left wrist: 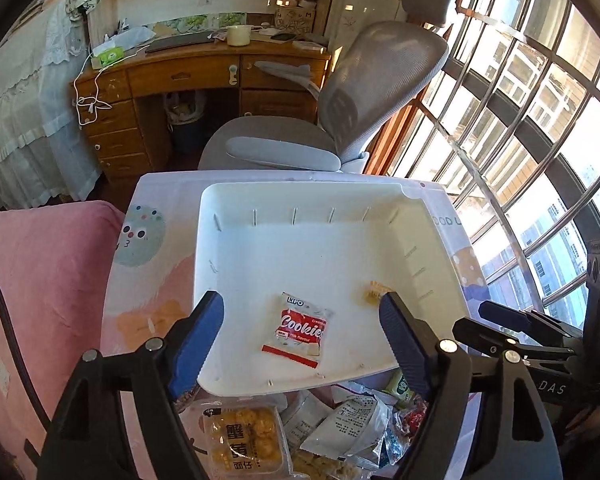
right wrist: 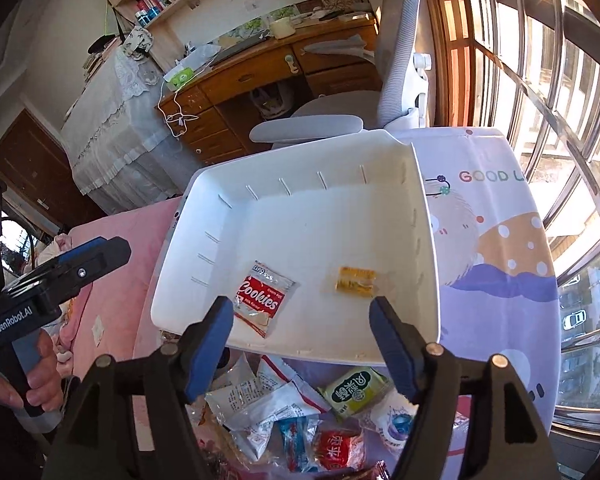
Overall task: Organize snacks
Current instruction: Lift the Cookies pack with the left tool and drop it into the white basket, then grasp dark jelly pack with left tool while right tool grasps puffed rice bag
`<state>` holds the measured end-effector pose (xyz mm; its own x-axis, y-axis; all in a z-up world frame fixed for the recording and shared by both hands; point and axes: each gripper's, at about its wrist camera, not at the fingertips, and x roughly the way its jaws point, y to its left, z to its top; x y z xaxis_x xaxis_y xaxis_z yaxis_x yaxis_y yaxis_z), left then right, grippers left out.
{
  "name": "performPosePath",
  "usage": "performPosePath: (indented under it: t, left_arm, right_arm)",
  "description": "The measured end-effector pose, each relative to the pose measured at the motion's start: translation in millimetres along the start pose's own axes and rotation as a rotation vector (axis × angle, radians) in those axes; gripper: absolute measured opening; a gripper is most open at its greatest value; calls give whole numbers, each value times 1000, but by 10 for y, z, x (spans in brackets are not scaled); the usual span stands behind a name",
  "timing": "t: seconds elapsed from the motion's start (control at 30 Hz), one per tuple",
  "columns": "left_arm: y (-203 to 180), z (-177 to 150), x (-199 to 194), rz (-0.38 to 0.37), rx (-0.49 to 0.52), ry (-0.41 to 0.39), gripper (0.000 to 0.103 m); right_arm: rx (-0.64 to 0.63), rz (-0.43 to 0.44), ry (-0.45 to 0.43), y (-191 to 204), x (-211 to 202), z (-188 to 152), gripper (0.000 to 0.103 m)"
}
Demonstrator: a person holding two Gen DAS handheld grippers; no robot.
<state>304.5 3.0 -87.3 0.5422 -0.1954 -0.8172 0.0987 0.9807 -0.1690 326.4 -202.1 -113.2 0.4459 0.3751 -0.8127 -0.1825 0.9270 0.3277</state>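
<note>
A white plastic bin stands on a patterned tablecloth. Inside it lie a red Cookies packet and a small yellow wrapped snack. My left gripper hangs open over the bin's near edge, the Cookies packet lying flat below the gap between its blue pads. My right gripper is open too, above the near rim, with nothing between its pads. A heap of loose snack packets lies in front of the bin, under both grippers.
The table carries a cartoon cloth. A grey office chair stands behind it, a wooden desk further back. Pink bedding lies left, a barred window right. A hand holds the other gripper at left in the right wrist view.
</note>
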Motion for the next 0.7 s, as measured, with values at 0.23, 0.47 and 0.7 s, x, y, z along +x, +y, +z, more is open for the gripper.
performPosePath:
  t: [0.23, 0.47, 0.7]
  left_arm:
    - [104, -169, -221, 11, -13, -4, 80]
    - [195, -439, -522, 7, 9, -15, 80]
    - [266, -756, -818, -11, 55, -16, 80]
  right_arm:
    - [48, -20, -16, 0, -165, -136, 73]
    - [115, -66, -57, 2, -430, -419, 73]
    - [189, -113, -90, 39, -672, -790, 73]
